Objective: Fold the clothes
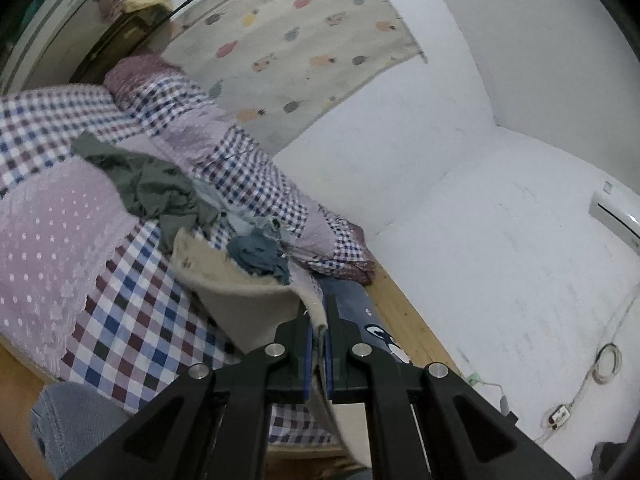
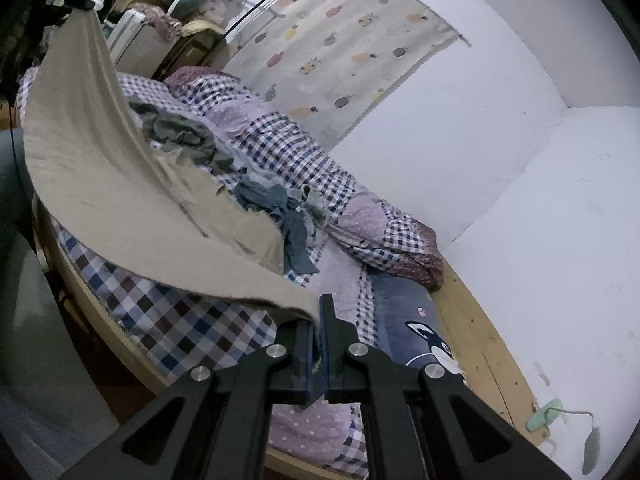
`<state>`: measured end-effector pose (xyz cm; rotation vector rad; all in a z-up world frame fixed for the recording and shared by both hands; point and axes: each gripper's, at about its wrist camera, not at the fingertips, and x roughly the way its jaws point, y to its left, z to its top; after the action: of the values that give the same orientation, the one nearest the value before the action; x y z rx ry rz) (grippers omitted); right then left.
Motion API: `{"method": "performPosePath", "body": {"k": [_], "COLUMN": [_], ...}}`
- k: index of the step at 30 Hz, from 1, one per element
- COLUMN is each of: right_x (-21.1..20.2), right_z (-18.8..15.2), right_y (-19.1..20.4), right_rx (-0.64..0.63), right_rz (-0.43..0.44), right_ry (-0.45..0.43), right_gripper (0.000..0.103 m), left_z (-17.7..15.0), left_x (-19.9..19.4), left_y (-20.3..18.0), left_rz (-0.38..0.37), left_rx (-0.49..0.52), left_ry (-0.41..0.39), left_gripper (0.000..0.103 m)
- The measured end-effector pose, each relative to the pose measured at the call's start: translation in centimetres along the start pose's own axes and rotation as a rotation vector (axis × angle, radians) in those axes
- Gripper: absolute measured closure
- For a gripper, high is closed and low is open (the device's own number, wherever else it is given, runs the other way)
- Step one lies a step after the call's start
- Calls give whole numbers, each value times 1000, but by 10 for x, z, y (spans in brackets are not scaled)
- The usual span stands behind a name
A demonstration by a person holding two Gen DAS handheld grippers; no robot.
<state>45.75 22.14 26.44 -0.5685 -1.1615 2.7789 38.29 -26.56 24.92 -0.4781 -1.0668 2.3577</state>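
Beige garment stretched between my two grippers, above the bed.

My left hand-held gripper [image 1: 319, 332] and right hand-held gripper [image 2: 319, 322] each pinch an edge of the beige garment [image 2: 100, 168]; soft, light, drapey, best held at corners. Beyond, crumpled clothes [image 2: 180, 136] lie on the bed [image 2: 168, 320].

I can read no words, numbers or brand marks anywhere in my two views. The wall-mounted air conditioner [image 1: 618, 216] carries a small sticker at its upper corner, but it is too tiny and blurred for me to make out. The dark blue pillow [image 2: 404, 320] below the quilt shows only a cartoon animal, no lettering.
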Motion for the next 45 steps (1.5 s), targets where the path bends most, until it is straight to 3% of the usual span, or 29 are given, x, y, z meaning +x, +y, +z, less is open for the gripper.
{"method": "performPosePath", "body": {"k": [7, 13, 15, 22, 34, 45], "right_x": [-52, -98, -97, -38, 30, 119], "right_z": [6, 23, 24, 19, 32, 42], "right_y": [-30, -60, -67, -62, -77, -77], "right_rx": [36, 76, 100, 101, 96, 76], "right_rz": [-19, -15, 11, 86, 146, 226], "right_ry": [-71, -179, -193, -54, -10, 57], "right_gripper": [103, 102, 102, 102, 102, 102], "left_z": [10, 17, 19, 24, 45, 66], "left_x": [-38, -69, -65, -30, 13, 87], "left_y": [-37, -71, -70, -37, -21, 20], "left_rz": [-58, -172, -158, -48, 2, 87], "left_rx": [64, 108, 107, -7, -62, -138], "left_ry": [-25, -41, -29, 36, 59, 124], "left_gripper": [100, 100, 100, 100, 100, 100]}}
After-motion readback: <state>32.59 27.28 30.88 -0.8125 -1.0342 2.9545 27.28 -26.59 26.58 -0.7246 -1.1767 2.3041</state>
